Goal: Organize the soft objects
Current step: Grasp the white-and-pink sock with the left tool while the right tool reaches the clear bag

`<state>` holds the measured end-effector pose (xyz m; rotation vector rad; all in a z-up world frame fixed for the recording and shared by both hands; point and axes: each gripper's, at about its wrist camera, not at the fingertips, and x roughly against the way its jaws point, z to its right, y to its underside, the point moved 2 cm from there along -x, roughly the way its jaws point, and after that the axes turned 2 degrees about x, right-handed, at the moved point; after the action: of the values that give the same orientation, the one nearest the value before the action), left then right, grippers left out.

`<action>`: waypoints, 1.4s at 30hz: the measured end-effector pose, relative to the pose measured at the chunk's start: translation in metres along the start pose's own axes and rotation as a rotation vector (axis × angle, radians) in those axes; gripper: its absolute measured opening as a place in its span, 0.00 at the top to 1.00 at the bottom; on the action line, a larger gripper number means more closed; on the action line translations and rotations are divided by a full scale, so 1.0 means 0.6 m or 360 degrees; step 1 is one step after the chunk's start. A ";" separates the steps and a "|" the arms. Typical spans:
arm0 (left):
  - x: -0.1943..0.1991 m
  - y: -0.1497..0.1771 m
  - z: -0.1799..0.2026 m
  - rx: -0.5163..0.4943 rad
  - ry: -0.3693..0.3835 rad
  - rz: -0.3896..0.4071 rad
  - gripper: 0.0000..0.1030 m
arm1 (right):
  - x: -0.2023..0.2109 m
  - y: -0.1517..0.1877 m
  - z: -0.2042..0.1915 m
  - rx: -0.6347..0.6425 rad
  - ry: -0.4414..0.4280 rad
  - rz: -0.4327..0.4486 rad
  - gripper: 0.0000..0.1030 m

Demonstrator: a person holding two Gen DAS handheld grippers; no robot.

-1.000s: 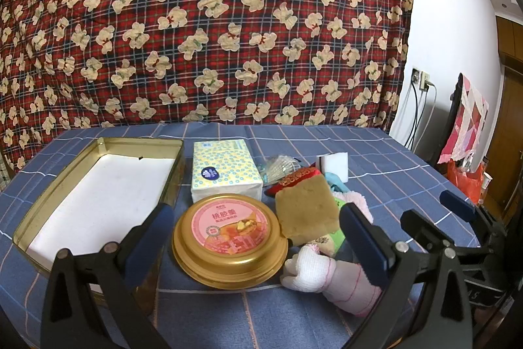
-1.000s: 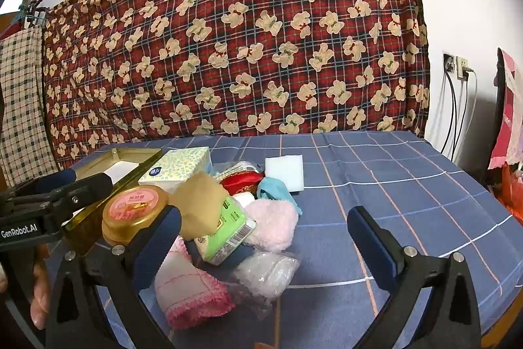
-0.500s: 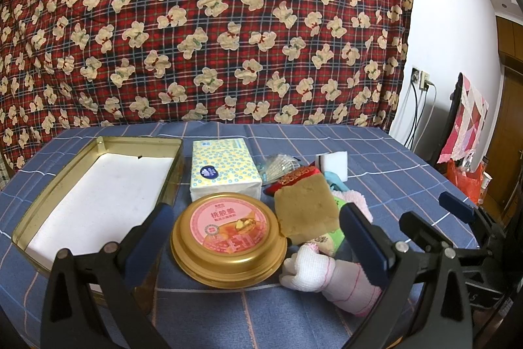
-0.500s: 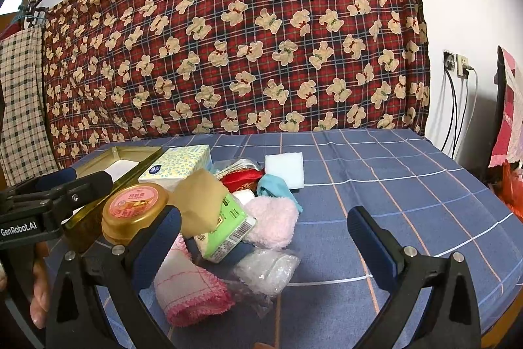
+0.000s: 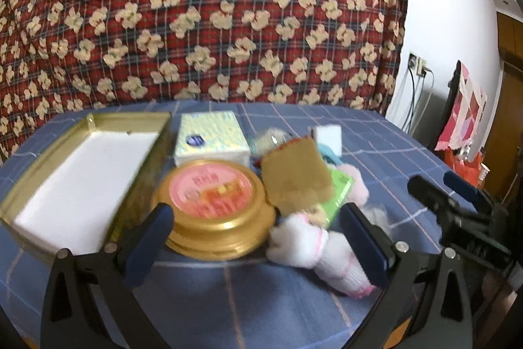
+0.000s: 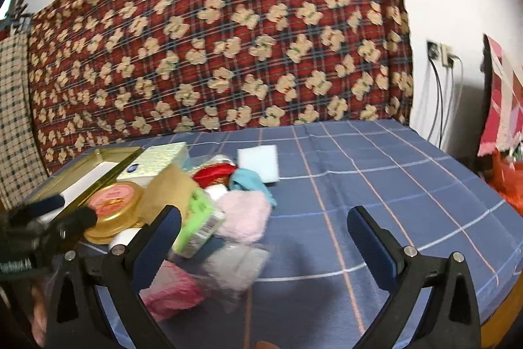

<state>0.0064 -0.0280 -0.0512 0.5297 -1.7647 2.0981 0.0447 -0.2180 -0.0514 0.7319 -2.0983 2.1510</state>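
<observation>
Left wrist: left gripper (image 5: 255, 237) hovers low, jaws wide apart.

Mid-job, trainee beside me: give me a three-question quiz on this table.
1. True or false: the left gripper is shut on the round gold tin.
2. Multiple choice: the rectangular gold tray holds A) a pink towel B) a white liner only C) tissues.
3. Fill in: leaning on the green packet is a brown ____.

Key: 1 false, both grippers open and empty; 2 B; 3 sponge.
</observation>
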 end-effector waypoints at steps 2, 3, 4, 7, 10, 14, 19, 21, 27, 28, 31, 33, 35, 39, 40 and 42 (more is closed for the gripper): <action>-0.007 0.010 0.014 -0.0004 0.0028 -0.0044 0.00 | -0.001 0.007 0.017 -0.0042 0.0013 -0.0013 0.01; -0.011 0.008 0.018 -0.0004 0.0030 -0.0060 0.00 | -0.002 0.008 0.023 -0.0058 0.0018 -0.0019 0.00; -0.013 0.010 0.024 -0.0005 0.0037 -0.0072 0.00 | -0.003 0.011 0.030 -0.0074 0.0024 -0.0029 0.00; -0.015 0.011 0.041 -0.0018 0.0069 -0.0077 0.01 | -0.007 0.013 0.040 -0.0102 0.0021 -0.0059 0.01; -0.030 0.016 0.058 -0.0058 0.0071 -0.0097 0.02 | -0.009 0.015 0.045 -0.0104 0.0027 -0.0069 0.01; -0.059 0.028 0.078 -0.0111 0.0090 -0.0195 0.17 | -0.014 0.019 0.056 -0.0127 0.0026 -0.0086 0.00; -0.072 0.040 0.081 -0.0118 0.0128 -0.0218 0.31 | -0.025 0.025 0.063 -0.0119 0.0031 -0.0128 0.01; -0.068 0.042 0.081 -0.0131 0.0181 -0.0188 0.52 | -0.029 0.029 0.064 -0.0134 0.0016 -0.0148 0.01; -0.056 0.043 0.082 -0.0164 0.0230 -0.0133 0.67 | -0.040 0.036 0.046 -0.0109 -0.0047 -0.0196 0.18; -0.052 0.041 0.082 -0.0168 0.0242 -0.0117 0.67 | -0.043 0.037 0.041 -0.0092 -0.0062 -0.0215 0.20; -0.048 0.039 0.080 -0.0179 0.0240 -0.0081 0.67 | -0.052 0.042 0.029 -0.0045 -0.0069 -0.0251 0.25; -0.044 0.037 0.078 -0.0167 0.0253 -0.0060 0.67 | -0.057 0.045 0.024 -0.0032 -0.0089 -0.0277 0.28; -0.040 0.034 0.074 -0.0161 0.0252 -0.0029 0.67 | -0.064 0.048 0.018 -0.0007 -0.0094 -0.0309 0.29; -0.031 0.030 0.069 -0.0177 0.0216 0.0054 0.67 | -0.079 0.056 0.012 0.0001 -0.0127 -0.0374 0.39; -0.028 0.028 0.068 -0.0183 0.0209 0.0078 0.67 | -0.082 0.057 0.011 0.0008 -0.0135 -0.0383 0.41; -0.024 0.027 0.068 -0.0194 0.0203 0.0109 0.67 | -0.086 0.060 0.006 0.0028 -0.0159 -0.0398 0.55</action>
<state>0.0136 -0.0715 -0.0660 0.2990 -1.8464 2.0045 0.0788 -0.2097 -0.1039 1.0615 -1.9129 2.0399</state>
